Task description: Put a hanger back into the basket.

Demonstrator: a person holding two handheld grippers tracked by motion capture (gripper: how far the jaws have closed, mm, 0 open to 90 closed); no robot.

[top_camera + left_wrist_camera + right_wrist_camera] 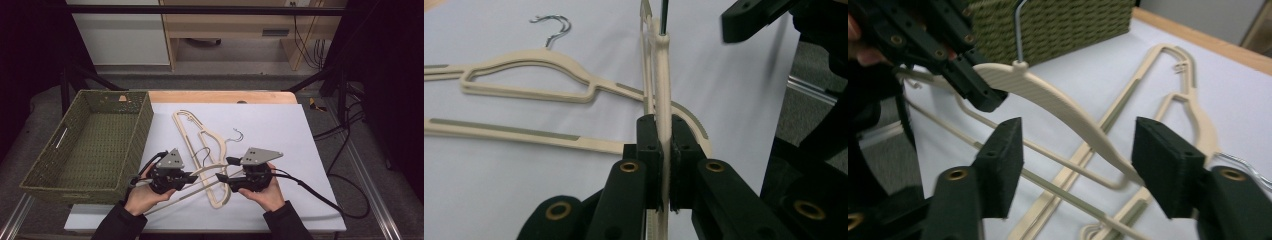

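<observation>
No writing, label, brand or number can be read anywhere — not on the hangers, the woven basket or the white sheet.

My left hand comes in from the near edge in a dark sleeve and holds the left gripper low and level, pointing to the right, its jaws pressed flat against the cream hanger between them. My right hand holds the right gripper just across from it, pointing left, so the two tips nearly meet. Its jaws stand apart with the pads clear on either side of the hanger's arm, touching nothing.
</observation>
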